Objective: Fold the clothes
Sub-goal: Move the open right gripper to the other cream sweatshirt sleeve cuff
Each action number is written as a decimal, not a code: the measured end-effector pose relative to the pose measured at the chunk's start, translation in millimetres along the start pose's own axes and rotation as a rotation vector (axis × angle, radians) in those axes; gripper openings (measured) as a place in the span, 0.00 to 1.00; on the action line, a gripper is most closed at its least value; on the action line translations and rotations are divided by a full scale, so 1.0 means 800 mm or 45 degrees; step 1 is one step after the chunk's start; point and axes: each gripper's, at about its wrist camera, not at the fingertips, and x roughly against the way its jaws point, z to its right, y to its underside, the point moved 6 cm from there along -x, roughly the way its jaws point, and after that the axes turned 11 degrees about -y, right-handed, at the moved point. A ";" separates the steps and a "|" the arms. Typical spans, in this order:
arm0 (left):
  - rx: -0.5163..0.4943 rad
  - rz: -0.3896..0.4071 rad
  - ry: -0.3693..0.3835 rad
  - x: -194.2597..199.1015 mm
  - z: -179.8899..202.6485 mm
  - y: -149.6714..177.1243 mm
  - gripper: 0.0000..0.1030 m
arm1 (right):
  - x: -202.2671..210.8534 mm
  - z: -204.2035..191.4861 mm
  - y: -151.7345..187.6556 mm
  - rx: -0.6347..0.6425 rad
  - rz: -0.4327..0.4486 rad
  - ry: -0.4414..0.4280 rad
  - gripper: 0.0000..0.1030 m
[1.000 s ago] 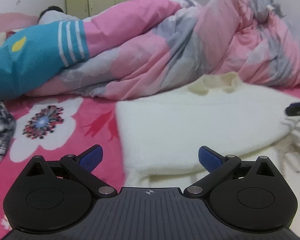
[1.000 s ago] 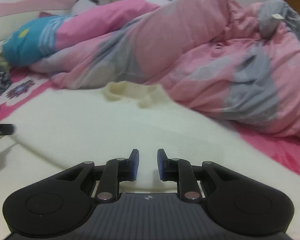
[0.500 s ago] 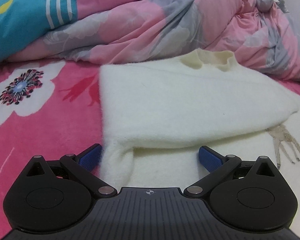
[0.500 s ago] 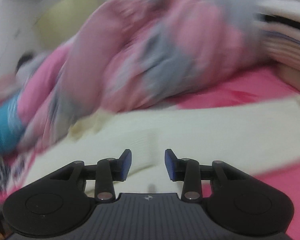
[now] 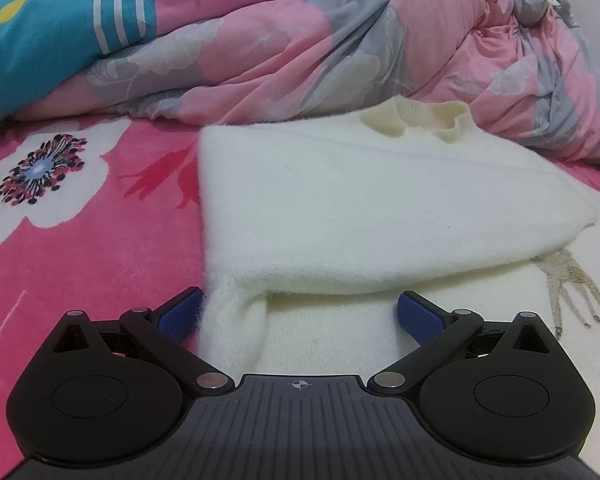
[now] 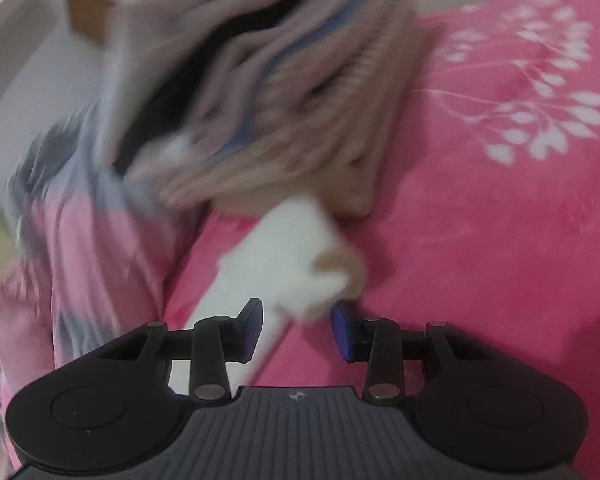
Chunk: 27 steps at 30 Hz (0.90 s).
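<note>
Beside the rumpled duvet (image 5: 300,48), the cream sweater (image 5: 340,200) lay flat, one sleeve folded across. Left gripper (image 5: 300,312) hovered wide, empty, at its hem. Right gripper (image 6: 296,328), part-open, straddled the other cuff (image 6: 296,248), blurred. Judgement: pinch the cuff squarely before carrying it across.
</note>
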 end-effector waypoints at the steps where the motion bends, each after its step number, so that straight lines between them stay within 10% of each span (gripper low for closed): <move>1: 0.000 0.000 -0.001 0.000 0.000 0.000 1.00 | -0.004 0.002 -0.004 -0.006 0.015 0.001 0.38; 7: -0.001 -0.001 -0.001 0.000 0.000 0.001 1.00 | 0.020 -0.024 -0.006 0.239 0.102 0.118 0.39; 18: 0.002 -0.001 0.000 0.000 0.000 0.001 1.00 | -0.021 -0.084 0.103 2.007 -0.245 0.637 0.39; 21: 0.002 -0.001 0.001 0.000 0.000 0.001 1.00 | -0.050 -0.069 0.114 2.157 -0.301 0.725 0.33; 23: 0.002 -0.001 0.001 0.000 0.000 0.001 1.00 | -0.059 -0.067 0.102 2.092 -0.286 0.782 0.06; 27: 0.003 -0.002 0.001 0.000 0.001 0.000 1.00 | -0.045 -0.091 0.087 1.962 -0.241 0.733 0.03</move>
